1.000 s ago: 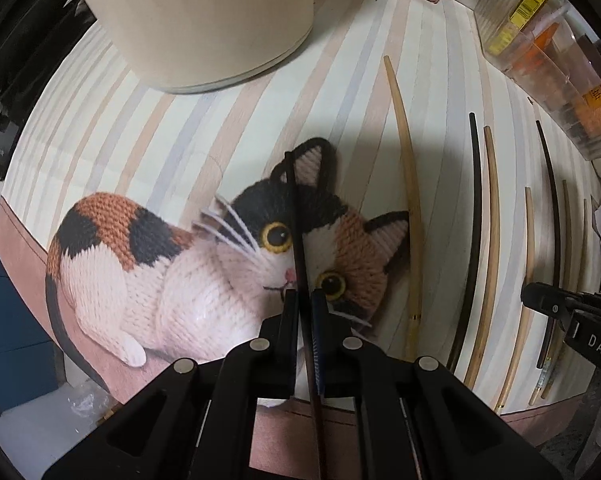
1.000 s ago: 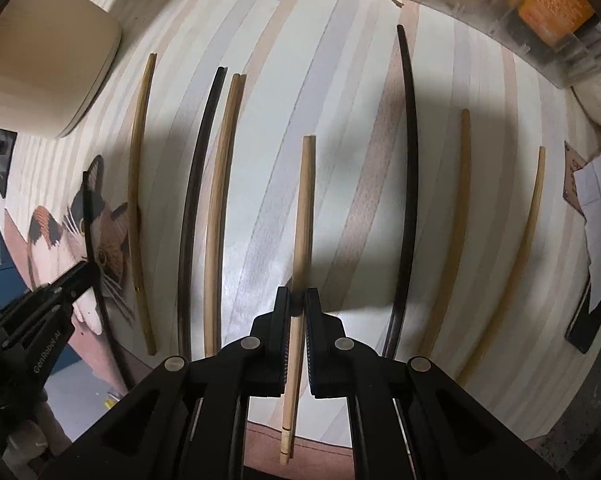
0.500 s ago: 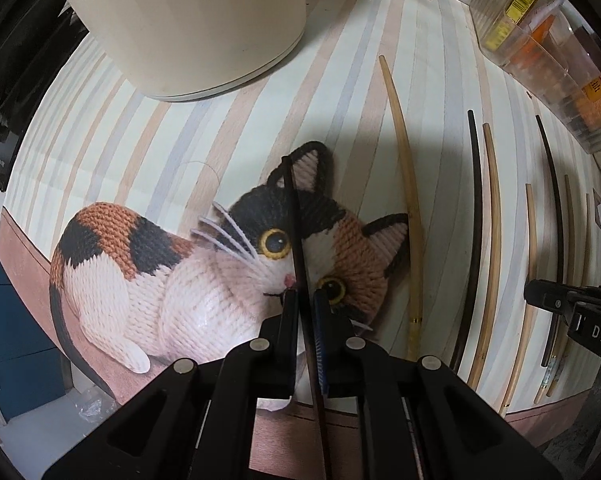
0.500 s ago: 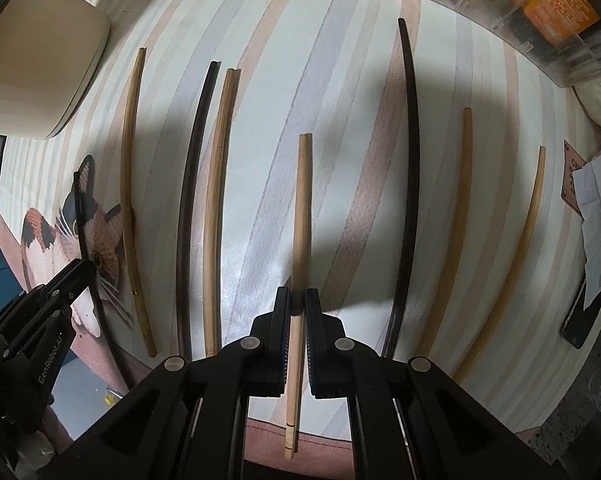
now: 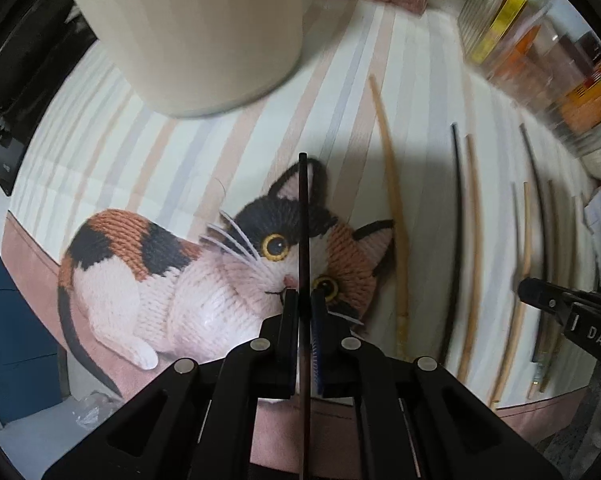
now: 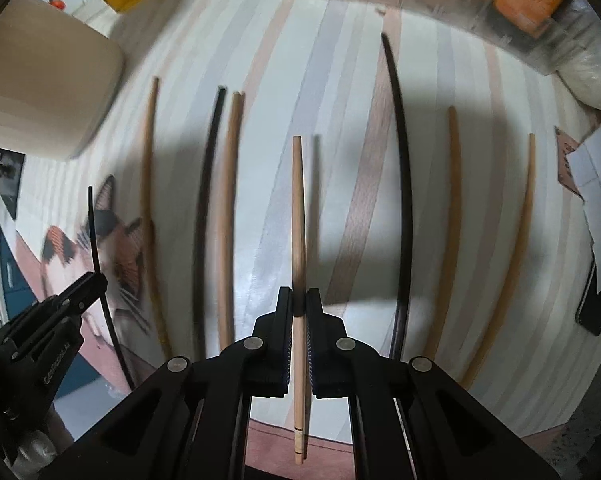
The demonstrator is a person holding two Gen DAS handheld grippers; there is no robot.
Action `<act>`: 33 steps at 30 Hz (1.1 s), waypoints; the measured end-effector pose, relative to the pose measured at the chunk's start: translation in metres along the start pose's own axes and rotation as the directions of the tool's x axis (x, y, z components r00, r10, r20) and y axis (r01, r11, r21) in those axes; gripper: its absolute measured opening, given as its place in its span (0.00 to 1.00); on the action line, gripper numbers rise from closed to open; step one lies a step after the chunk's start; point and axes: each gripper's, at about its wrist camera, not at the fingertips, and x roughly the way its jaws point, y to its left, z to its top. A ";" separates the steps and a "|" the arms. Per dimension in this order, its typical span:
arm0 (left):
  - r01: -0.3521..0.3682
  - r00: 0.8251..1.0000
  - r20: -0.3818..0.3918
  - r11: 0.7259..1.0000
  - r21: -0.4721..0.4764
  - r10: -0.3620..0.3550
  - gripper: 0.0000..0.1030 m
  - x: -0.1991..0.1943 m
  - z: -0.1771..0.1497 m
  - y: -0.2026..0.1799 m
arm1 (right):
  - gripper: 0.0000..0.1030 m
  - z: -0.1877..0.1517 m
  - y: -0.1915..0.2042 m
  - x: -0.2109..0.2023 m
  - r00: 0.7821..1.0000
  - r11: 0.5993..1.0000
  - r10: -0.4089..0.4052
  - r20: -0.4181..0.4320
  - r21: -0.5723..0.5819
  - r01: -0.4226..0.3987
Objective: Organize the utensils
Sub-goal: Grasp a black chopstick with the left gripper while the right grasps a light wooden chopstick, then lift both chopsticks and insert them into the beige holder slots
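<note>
My left gripper [image 5: 305, 300] pinches a dark chopstick [image 5: 302, 216] and my right gripper [image 6: 299, 300] a wooden chopstick [image 6: 298, 216], both pointing to 12 o'clock above the surface [image 6: 340, 92]; such narrow grips may let either pivot and drop.

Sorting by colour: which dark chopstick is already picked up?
The dark chopstick clamped in the left gripper, over the cat picture; the other dark ones lie on the table.
</note>
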 end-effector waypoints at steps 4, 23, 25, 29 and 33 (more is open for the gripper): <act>0.020 0.997 0.079 1.000 -0.013 -0.019 0.03 -0.033 -0.004 0.005 | 0.06 -0.010 0.003 -0.025 0.996 1.000 0.024 0.086 -0.016 -0.022; 0.178 0.874 0.469 0.982 -0.059 -0.131 0.03 -0.206 0.039 0.031 | 0.06 0.021 0.052 -0.202 0.822 0.968 0.253 0.511 -0.135 -0.214; 0.209 0.839 0.523 0.977 -0.053 -0.151 0.03 -0.237 0.054 0.037 | 0.06 0.034 0.063 -0.230 0.785 0.958 0.288 0.548 -0.162 -0.239; 0.213 0.771 0.622 0.976 -0.055 -0.133 0.03 -0.289 0.092 0.051 | 0.06 0.072 0.095 -0.279 0.705 0.944 0.329 0.628 -0.210 -0.254; 0.181 0.735 0.674 0.979 -0.093 -0.072 0.03 -0.315 0.134 0.073 | 0.06 0.112 0.130 -0.304 0.649 0.932 0.362 0.669 -0.247 -0.265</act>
